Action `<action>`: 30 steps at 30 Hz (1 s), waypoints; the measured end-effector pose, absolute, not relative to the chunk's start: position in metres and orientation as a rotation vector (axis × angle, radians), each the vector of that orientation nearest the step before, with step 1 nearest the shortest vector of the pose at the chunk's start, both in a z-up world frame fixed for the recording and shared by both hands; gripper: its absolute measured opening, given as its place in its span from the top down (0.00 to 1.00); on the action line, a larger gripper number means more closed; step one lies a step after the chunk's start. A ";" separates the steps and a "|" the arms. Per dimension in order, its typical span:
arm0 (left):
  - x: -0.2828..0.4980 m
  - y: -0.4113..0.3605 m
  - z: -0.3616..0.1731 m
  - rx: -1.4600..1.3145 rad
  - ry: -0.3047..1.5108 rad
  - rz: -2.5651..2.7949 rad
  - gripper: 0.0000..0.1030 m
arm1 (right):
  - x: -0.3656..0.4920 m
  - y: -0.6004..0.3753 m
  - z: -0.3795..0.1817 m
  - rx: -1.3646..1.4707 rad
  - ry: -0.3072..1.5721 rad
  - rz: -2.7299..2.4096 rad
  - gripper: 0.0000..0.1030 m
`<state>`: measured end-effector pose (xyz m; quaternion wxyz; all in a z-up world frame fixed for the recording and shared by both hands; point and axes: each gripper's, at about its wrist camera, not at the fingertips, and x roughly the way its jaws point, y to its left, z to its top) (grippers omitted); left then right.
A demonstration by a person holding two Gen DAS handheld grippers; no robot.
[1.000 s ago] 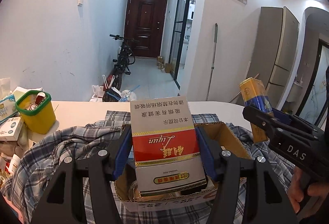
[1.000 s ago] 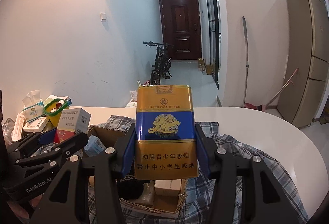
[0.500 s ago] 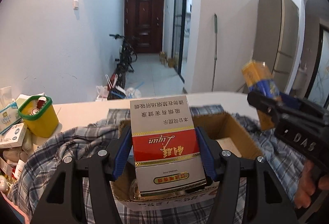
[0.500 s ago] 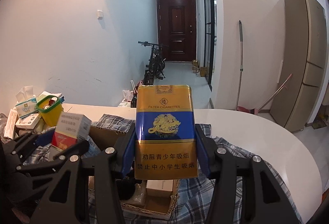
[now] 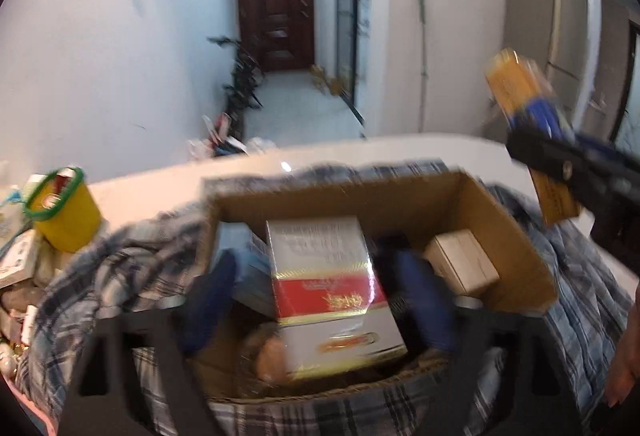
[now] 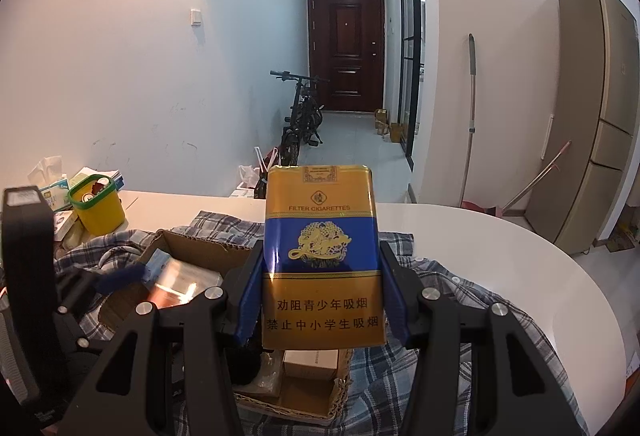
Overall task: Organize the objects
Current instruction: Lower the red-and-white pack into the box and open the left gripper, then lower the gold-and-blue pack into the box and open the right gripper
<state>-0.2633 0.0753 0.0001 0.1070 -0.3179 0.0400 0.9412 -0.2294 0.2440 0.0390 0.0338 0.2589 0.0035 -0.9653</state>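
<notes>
An open cardboard box sits on a plaid shirt on the white table. A red and white cigarette pack lies inside the box, free between the spread blue pads of my left gripper, which is open over the box; the view is blurred. My right gripper is shut on a gold and blue cigarette pack and holds it upright above the box's right side. That pack also shows in the left wrist view.
A yellow tub with a green rim and tissue boxes stand at the table's left. A small brown box and other items lie in the cardboard box. A bicycle and a fridge stand beyond the table.
My left gripper has tipped down into the box and opened, letting go of the red and white pack, which now lies in the box. The right gripper still holds its pack.
</notes>
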 end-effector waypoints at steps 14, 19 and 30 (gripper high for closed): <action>-0.248 0.035 0.030 -0.713 -0.092 2.929 0.00 | -0.247 0.231 0.013 0.990 0.029 -2.874 0.50; -0.247 0.045 0.027 -0.709 -0.024 2.941 0.00 | -0.256 0.228 -0.008 1.084 -0.002 -2.805 0.50; -0.240 0.040 0.031 -0.675 -0.083 2.959 0.00 | -0.253 0.230 -0.009 1.032 0.012 -2.849 0.32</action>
